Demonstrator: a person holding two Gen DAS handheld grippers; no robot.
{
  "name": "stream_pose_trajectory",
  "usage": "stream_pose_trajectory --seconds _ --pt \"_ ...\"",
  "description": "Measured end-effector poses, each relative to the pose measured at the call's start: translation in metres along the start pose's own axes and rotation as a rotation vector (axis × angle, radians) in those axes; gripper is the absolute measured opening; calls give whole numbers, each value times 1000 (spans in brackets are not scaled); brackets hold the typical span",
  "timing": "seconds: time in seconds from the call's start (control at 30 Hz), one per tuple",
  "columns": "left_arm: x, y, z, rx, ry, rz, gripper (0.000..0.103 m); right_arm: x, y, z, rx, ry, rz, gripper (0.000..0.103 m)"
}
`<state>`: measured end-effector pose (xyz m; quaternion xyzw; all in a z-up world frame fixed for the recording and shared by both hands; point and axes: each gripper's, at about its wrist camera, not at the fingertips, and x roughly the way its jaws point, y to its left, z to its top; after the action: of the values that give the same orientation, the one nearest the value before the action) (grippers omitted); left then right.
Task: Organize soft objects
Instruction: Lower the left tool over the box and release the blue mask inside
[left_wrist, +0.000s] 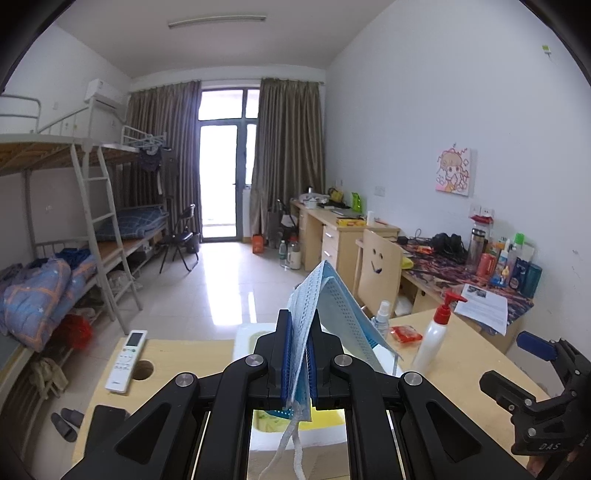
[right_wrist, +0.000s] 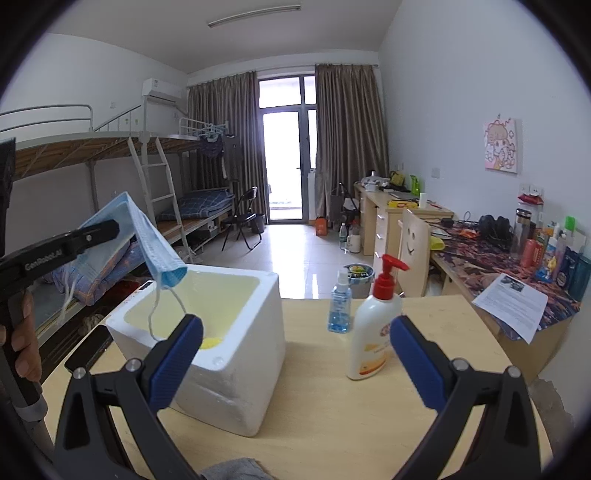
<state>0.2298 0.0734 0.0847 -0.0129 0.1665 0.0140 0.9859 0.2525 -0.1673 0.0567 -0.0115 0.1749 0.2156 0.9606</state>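
The left gripper (left_wrist: 297, 362) is clamped on a blue face mask (left_wrist: 325, 306), the blue pads pressed against both sides of the folded fabric. In the right wrist view the same left gripper (right_wrist: 110, 230) holds the mask (right_wrist: 147, 240) in the air above the near-left rim of the white foam box (right_wrist: 236, 354); one folded end hangs down toward the box opening and a white ear loop (right_wrist: 162, 306) dangles over the rim without clearly touching it. The right gripper (right_wrist: 295, 362) stands wide open and holds nothing, its two blue pads (right_wrist: 177, 362) spread well apart, one in front of the box wall and the other to the right of it. The box sits on a light wooden table (right_wrist: 325, 413), and something yellow (right_wrist: 210, 342) lies on its pale yellow floor. To the right of the box stand a white pump bottle with a red dispenser (right_wrist: 376, 325) and, behind it, a small blue spray bottle (right_wrist: 340, 302), both upright and clear of the box. A white remote control (left_wrist: 125, 362) lies on the table to the left of the box. A grey cloth (right_wrist: 236, 469) shows at the table's near edge, in front of the box.
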Motion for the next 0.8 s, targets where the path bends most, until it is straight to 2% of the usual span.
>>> stream_pose_trajectory --seconds 0.27,0.43,0.8 --pt "23 -19 -1 32 38 -8 8 -5 -20 -8 28 -1 -25 102" --pt "42 -18 -6 29 87 11 8 -7 -28 -15 43 4 -21 102" --pt "63 -22 -10 22 144 22 8 -13 -34 -23 55 12 -35 102"
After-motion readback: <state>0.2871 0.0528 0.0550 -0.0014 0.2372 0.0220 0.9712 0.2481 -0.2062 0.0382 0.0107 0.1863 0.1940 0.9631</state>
